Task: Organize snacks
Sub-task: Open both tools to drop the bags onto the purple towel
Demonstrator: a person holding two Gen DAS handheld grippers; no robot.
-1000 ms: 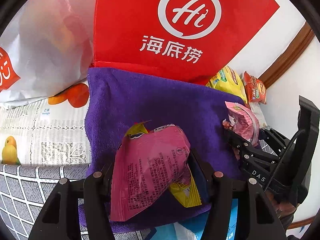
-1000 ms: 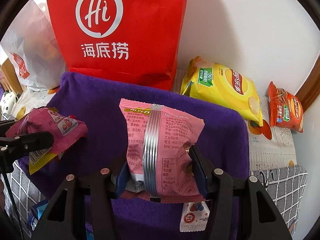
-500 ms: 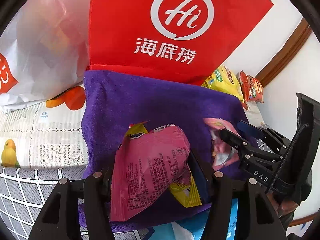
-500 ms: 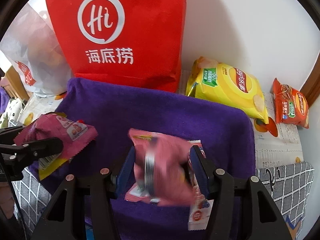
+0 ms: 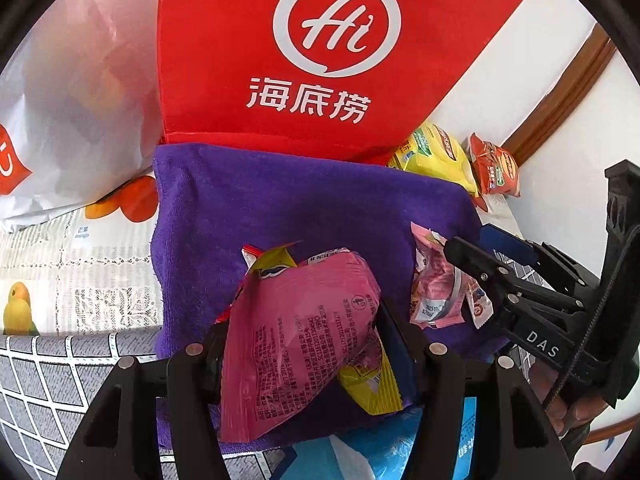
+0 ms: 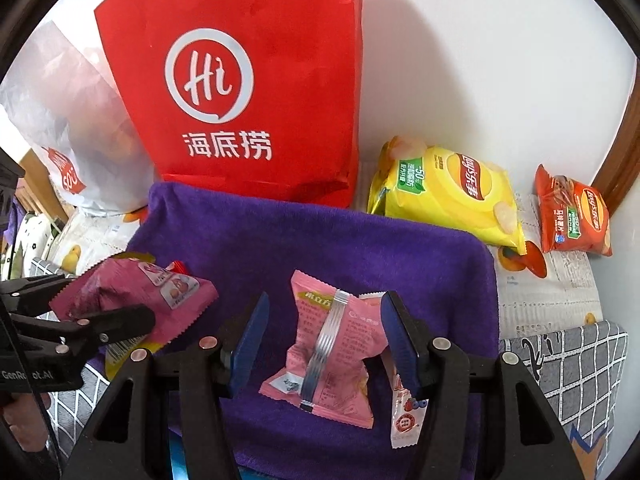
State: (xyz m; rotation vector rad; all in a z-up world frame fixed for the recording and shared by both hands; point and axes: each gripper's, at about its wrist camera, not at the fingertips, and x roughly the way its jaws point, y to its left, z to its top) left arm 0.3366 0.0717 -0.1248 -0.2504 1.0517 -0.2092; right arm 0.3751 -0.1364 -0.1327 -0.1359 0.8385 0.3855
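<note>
My left tool (image 5: 304,344) is clamped on a dark pink snack packet (image 5: 296,340), with a yellow wrapper edge showing behind it, carried clear above the purple towel (image 5: 280,208). I judge it is kept in hand until a spot is chosen. My right tool (image 6: 324,344) stands parted, blue pads either side of the light pink packet (image 6: 328,356) and apparently off it; the packet lies crumpled on the towel, seam up, so I read it as set down. A small white sachet (image 6: 404,420) lies just beside it. The towel appears to serve as the sorting area on the worktop. The yellow crisp bag (image 6: 448,196) and orange crisp bag (image 6: 572,212) lie beyond it, by the wall, beside the red paper bag (image 6: 248,80).
</note>
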